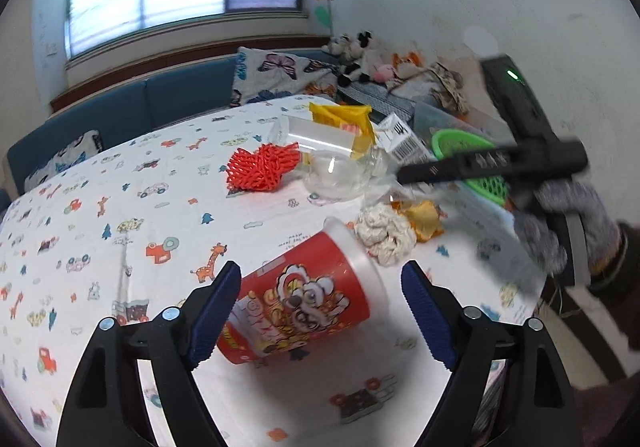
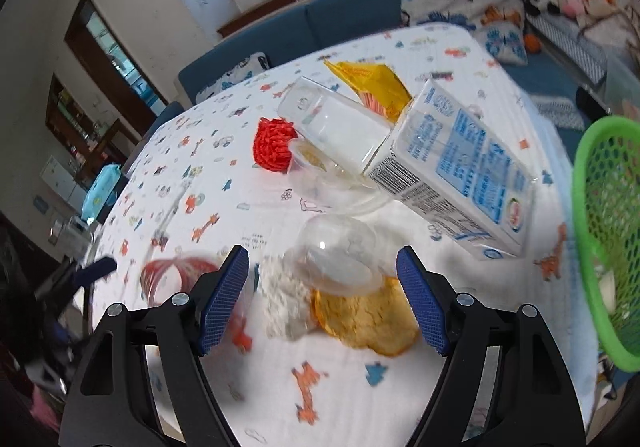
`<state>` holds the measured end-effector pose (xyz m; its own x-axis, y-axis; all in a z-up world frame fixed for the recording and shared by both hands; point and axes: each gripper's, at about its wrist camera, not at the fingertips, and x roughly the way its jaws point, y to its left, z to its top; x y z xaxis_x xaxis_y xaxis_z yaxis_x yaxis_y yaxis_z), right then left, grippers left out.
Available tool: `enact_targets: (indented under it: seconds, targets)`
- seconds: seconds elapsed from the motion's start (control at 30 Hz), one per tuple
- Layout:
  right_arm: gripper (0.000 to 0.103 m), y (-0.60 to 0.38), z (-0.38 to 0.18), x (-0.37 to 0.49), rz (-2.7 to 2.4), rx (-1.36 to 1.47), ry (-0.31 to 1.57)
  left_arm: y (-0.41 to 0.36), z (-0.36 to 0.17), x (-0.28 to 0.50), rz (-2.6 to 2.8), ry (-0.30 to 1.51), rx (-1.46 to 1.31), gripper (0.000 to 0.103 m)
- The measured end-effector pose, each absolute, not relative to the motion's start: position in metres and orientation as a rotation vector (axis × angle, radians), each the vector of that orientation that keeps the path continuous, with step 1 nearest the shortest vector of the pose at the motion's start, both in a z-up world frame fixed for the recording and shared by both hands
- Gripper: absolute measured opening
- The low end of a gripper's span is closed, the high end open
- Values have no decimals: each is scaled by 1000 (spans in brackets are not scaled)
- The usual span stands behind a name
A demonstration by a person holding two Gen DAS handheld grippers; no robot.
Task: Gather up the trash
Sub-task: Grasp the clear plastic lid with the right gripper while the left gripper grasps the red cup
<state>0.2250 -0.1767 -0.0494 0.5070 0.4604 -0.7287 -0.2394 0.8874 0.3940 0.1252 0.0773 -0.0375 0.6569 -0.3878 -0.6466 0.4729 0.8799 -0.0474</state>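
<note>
A red printed cup (image 1: 304,303) lies on its side between the fingers of my left gripper (image 1: 324,307). The jaws stand wide and the right pad is clear of the cup's rim. My right gripper (image 2: 322,287) is open low over a clear plastic dome (image 2: 336,259), a crumpled white tissue (image 2: 284,299) and an orange wrapper (image 2: 360,319), gripping none of them. Behind these lie a milk carton (image 2: 452,167), a clear plastic bottle (image 2: 336,123), a yellow packet (image 2: 372,83) and a red foam net (image 2: 274,145). The red cup (image 2: 176,271) shows blurred at the left.
A green mesh basket (image 2: 608,231) stands at the table's right edge. The table (image 1: 120,227) wears a white cartoon-print cloth. A gloved hand (image 1: 568,223) holds the other tool at the right. A blue sofa (image 1: 160,99) with cushions and plush toys (image 1: 360,55) lies beyond.
</note>
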Motion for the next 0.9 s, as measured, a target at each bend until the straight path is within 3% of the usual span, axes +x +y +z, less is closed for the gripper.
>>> enact_targets:
  seconds: [0.6, 0.9]
  targets:
    - [59, -170, -82, 258, 354, 359, 1116, 64, -65, 149, -739, 718, 500, 89]
    - [59, -170, -76, 253, 360, 362, 1100, 55, -77, 164, -824, 741, 548, 89]
